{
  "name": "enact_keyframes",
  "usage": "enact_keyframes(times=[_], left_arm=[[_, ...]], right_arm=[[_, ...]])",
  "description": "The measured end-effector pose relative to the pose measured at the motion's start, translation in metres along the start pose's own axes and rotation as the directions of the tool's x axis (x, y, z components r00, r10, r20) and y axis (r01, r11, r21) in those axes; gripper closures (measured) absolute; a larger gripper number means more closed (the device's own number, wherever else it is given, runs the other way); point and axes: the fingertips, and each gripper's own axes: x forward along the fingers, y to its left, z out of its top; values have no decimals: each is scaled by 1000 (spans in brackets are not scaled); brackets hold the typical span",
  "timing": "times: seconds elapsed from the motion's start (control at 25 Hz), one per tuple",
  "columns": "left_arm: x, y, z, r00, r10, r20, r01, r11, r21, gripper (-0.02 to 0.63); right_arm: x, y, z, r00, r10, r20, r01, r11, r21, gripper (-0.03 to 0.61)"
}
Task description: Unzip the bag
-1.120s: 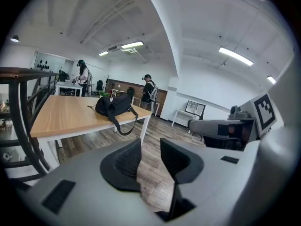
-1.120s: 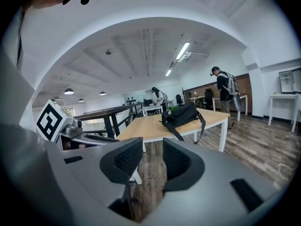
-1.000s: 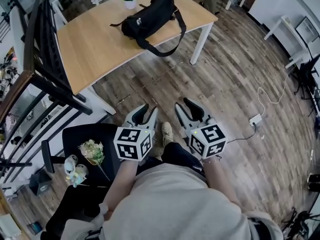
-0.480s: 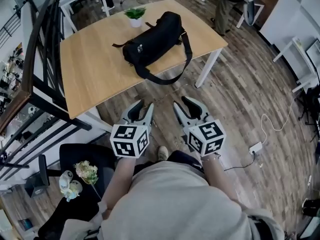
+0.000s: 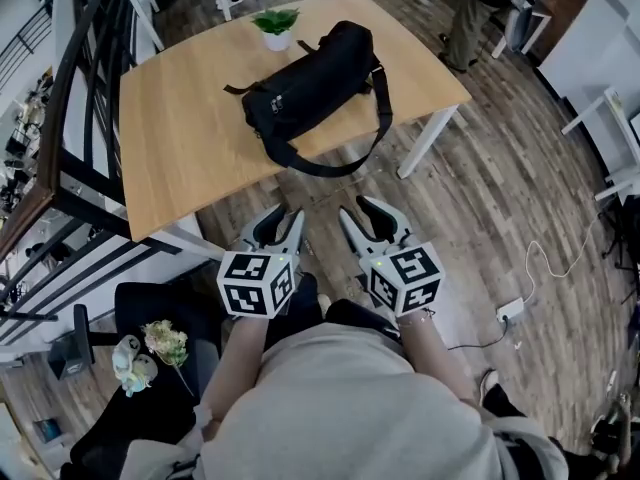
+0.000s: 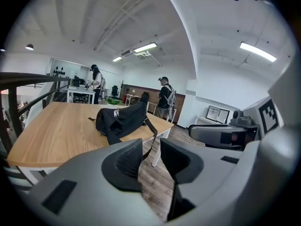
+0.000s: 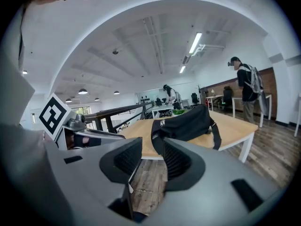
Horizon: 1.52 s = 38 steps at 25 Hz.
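Observation:
A black duffel bag (image 5: pixel 310 86) lies across the wooden table (image 5: pixel 180 138), its shoulder strap (image 5: pixel 335 165) looping over the near edge. Both grippers hover side by side over the floor, short of the table and apart from the bag. The left gripper (image 5: pixel 280 226) stands open with nothing between its jaws; its own view has the bag (image 6: pixel 120 120) beyond the left gripper (image 6: pixel 151 149). The right gripper (image 5: pixel 372 218) is open and empty, and its jaws have just been opening. In the right gripper view the bag (image 7: pixel 181 124) sits behind the right gripper (image 7: pixel 151 152).
A small potted plant (image 5: pixel 276 26) stands on the table behind the bag. A black railing (image 5: pixel 85 118) runs along the left. A black chair (image 5: pixel 150 308) with a flower bunch (image 5: pixel 165 343) is at lower left. A white cable (image 5: pixel 560 263) lies on the floor. People stand at the back.
The table and bag have come nearer and sit lower in the head view. Both grippers have travelled forward together towards the table's near edge, still side by side.

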Motion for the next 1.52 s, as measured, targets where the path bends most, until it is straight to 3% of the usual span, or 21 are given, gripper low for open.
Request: enact_keyframes(times=[0.48,1.08,1.52], left_arm=[[48,24,12,1000,-7,-23,7,1000,-14,492],[135,144,81,996,88,9,-87,995,-50,492],[175,199,106,996,86,-8,-86,995,-52,492]], right_arm=[[37,-26,1,999,-3,-32,4,1000,23,442],[179,-72,50,998,38,-55,-38,999,8,443],[245,-89,74,998,28,-64,-29,999,-16,443]])
